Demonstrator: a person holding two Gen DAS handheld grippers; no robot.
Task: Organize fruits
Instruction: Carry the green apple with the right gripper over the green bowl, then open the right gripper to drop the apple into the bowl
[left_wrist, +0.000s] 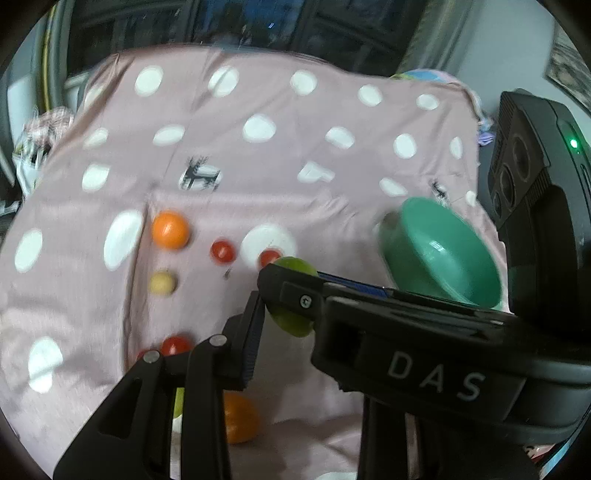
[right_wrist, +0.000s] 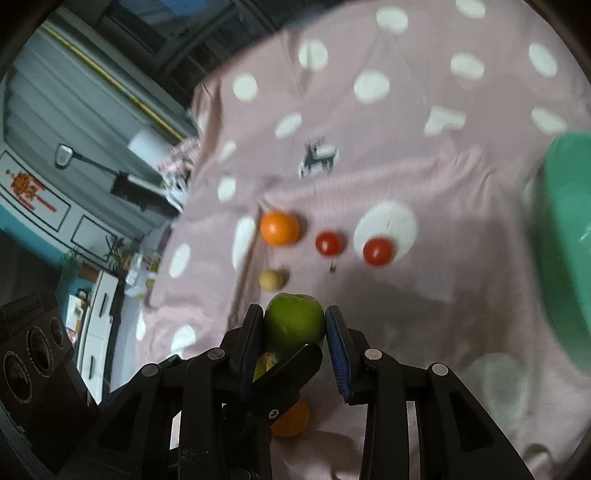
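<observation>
The green apple (right_wrist: 295, 330) is the thing both tools have gone for, and it sits just below the middle of the right wrist view, off the cloth and clamped in the right gripper (right_wrist: 293, 315): one blue pad presses on each side of it, so that claw is grasping the apple. A black finger of the other tool crosses slantwise just under the fruit. In the left wrist view the left gripper (left_wrist: 277, 314) has its near pad against the apple at the centre of the frame, but the right gripper's body, lettered DAS, lies across from the right and hides the left gripper's other finger, so I cannot tell whether the left claw is clenched on the apple or merely beside it. Everything is spread on a pink cloth (right_wrist: 424, 177) with white dots and small reindeer prints. Above the apple in the right wrist view lie an orange (right_wrist: 279, 228), two red tomatoes (right_wrist: 328, 243) (right_wrist: 377, 251) in a row to its right, and a small pale yellow fruit (right_wrist: 271, 279) below the orange. A second orange (right_wrist: 293, 421) shows low in the frame, behind the fingers. A third tomato (left_wrist: 176, 344) appears at the lower left of the left wrist view. A green plastic bowl (right_wrist: 565, 240) sits at the right edge, blurred and seemingly tilted.
</observation>
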